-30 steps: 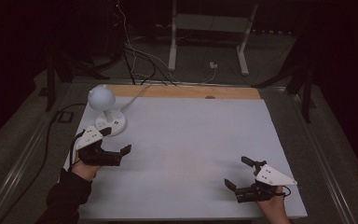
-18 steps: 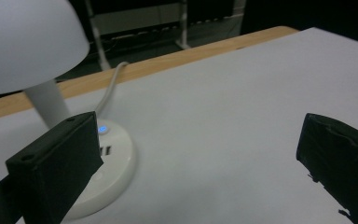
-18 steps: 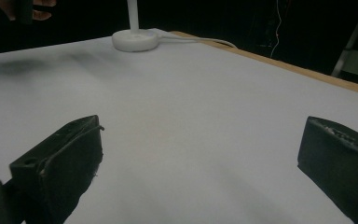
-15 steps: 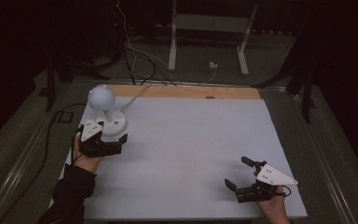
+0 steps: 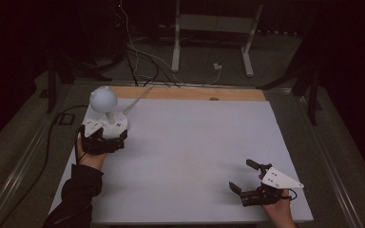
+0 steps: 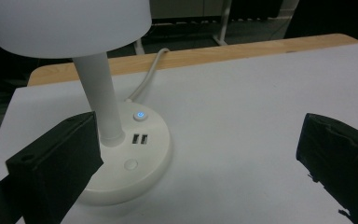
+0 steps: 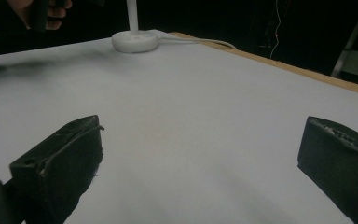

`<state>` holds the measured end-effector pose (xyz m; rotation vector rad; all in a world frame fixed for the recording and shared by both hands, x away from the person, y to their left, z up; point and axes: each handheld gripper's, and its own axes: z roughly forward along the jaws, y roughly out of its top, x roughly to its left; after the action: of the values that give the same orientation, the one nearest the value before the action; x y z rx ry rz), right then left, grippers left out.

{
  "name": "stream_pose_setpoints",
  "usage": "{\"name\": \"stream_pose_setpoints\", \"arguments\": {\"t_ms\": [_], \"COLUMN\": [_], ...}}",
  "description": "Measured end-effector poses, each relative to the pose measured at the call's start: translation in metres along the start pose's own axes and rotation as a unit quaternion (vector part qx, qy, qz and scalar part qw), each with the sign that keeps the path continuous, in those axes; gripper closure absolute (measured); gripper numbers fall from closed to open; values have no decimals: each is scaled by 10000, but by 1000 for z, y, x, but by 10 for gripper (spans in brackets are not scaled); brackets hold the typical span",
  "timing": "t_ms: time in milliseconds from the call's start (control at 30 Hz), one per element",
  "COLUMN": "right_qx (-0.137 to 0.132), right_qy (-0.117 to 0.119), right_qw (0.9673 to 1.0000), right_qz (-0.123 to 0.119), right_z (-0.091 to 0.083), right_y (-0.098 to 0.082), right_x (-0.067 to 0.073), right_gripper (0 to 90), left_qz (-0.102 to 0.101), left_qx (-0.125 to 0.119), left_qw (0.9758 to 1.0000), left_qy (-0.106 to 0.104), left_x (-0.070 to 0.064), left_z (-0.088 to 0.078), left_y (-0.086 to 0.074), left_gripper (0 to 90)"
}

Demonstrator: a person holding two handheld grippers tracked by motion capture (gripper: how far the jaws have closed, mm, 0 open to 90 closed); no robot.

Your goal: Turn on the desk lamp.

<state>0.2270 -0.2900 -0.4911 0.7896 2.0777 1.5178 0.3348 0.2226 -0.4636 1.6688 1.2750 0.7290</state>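
A white table lamp stands at the table's far left, with a round shade [image 5: 103, 99] over a disc base [image 5: 109, 124]. My left gripper [image 5: 103, 137] sits just in front of that base, open, jaws facing it. In the left gripper view the stem [image 6: 100, 100] rises from the base [image 6: 135, 163], which carries a blue-lit button [image 6: 140, 115], two USB ports [image 6: 140, 138] and a plain button [image 6: 131, 164]; my left gripper [image 6: 200, 154] holds nothing, and its left jaw overlaps the base's left side. My right gripper [image 5: 241, 175] rests open near the front right.
The lamp's white cord [image 5: 135, 97] runs back over the wooden strip [image 5: 190, 93] at the table's far edge. The white tabletop [image 5: 195, 142] stretches between the two grippers. Cables and a white stand [image 5: 209, 28] are on the floor beyond.
My left gripper has moved forward to the lamp base and turned its jaws toward it. The right gripper has stayed in place.
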Motion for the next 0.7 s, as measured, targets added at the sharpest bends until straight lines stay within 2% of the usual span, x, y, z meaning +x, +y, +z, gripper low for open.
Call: {"name": "stream_pose_setpoints", "arguments": {"t_ms": [167,233,467,500,600,700], "right_qx": [-5,5,16,13,18,12], "right_qy": [-10,-6,2,-2,-2,-3], "right_qw": [10000,10000,10000,10000,10000,10000], "right_qz": [-3,11,9,4,41,18], "right_z": [0,0,0,0,0,0], "right_y": [0,0,-1,-1,-1,-1], "right_x": [0,0,0,0,-1,-1], "right_gripper": [0,0,0,0,0,0], "left_qz": [-159,-141,-200,-203,-321,-315], "left_qx": [44,91,278,281,340,397], "left_qw": [9996,9992,9981,9975,9964,9956], "left_qy": [231,372,522,615,706,794], "left_x": [2,1,-3,-4,-6,-6], "left_z": [7,9,19,21,26,30], "left_y": [1,1,3,3,2,2], "left_gripper": [4,4,5,13,63,146]}}
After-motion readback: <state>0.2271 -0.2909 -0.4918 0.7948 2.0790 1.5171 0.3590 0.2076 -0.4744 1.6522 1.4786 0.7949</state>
